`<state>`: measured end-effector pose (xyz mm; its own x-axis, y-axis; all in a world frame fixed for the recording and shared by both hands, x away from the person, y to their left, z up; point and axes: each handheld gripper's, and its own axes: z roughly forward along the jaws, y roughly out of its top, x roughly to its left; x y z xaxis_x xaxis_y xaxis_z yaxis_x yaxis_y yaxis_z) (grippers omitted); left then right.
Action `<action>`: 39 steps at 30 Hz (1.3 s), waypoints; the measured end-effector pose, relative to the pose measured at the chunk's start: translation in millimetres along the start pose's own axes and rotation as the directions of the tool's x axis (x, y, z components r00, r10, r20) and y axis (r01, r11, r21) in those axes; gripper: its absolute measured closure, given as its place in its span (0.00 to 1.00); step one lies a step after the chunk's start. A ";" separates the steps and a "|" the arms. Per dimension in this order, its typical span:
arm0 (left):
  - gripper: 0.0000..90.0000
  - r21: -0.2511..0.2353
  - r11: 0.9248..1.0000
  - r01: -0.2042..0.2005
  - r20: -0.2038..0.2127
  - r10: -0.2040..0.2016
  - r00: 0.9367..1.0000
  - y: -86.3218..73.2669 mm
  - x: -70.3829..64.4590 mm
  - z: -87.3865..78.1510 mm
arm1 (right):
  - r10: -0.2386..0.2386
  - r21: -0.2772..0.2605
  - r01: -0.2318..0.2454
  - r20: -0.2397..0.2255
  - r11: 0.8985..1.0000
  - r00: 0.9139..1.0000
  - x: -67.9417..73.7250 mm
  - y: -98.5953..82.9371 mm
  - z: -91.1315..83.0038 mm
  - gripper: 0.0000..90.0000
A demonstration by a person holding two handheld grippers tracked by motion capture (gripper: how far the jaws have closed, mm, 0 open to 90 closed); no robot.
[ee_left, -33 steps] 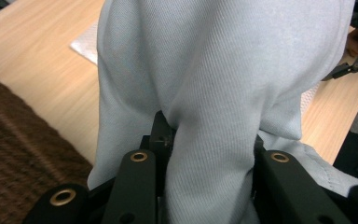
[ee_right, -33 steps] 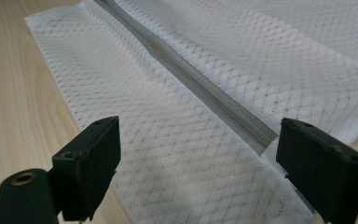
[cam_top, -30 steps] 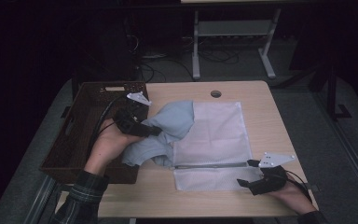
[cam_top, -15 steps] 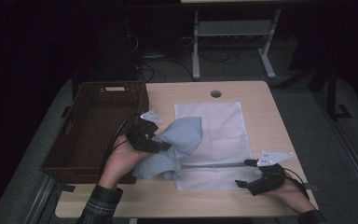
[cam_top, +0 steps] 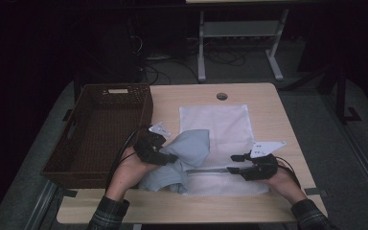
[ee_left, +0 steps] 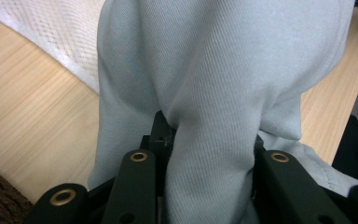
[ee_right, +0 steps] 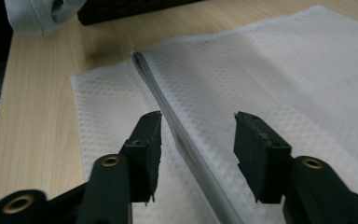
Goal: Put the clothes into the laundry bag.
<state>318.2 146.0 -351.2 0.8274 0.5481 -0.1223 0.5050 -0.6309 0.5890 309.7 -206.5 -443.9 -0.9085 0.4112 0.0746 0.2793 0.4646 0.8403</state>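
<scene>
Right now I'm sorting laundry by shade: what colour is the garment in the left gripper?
Pale blue-grey; the garment shows best in the left gripper view.

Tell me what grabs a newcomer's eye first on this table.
First, the pale blue-grey garment, bunched near the table's middle and clamped in the left hand-held gripper. It lies partly on a white mesh bag, whose zipper edge runs between the open jaws of the right hand-held gripper. A dark wicker basket sits at the left.
</scene>
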 end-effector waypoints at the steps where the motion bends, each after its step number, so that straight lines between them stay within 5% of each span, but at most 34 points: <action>1: 0.76 -0.003 1.000 0.002 0.002 -0.002 1.000 -0.6 0.0 0.2 | -0.002 0.005 0.002 -0.014 1.000 1.000 -1.1 1.6 3.4 0.58; 9: 0.76 -0.004 1.000 0.007 0.018 -0.006 1.000 -3.0 0.6 0.8 | -0.019 0.056 0.024 -0.095 0.998 0.995 -6.9 5.5 28.7 0.62; 19: 0.76 0.002 1.000 0.008 0.030 -0.008 1.000 -3.3 0.5 3.9 | 0.013 0.107 -0.005 -0.077 0.994 0.997 -19.1 -5.1 48.4 0.69; 28: 0.76 0.005 1.000 0.014 0.035 -0.015 0.999 -4.5 1.7 6.1 | 0.028 0.081 -0.026 -0.017 0.996 0.999 -27.1 0.0 48.8 0.74; 39: 0.76 0.000 1.000 0.016 0.039 -0.016 0.999 -4.9 1.6 4.4 | -0.016 0.077 0.024 -0.110 0.997 0.994 -17.6 0.0 42.3 0.86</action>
<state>318.1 147.6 -357.8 0.8282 0.5362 -0.1630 0.5182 -0.6219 0.5871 338.9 -180.6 -467.8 -0.9413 0.3155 0.1198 0.2804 0.5336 0.7979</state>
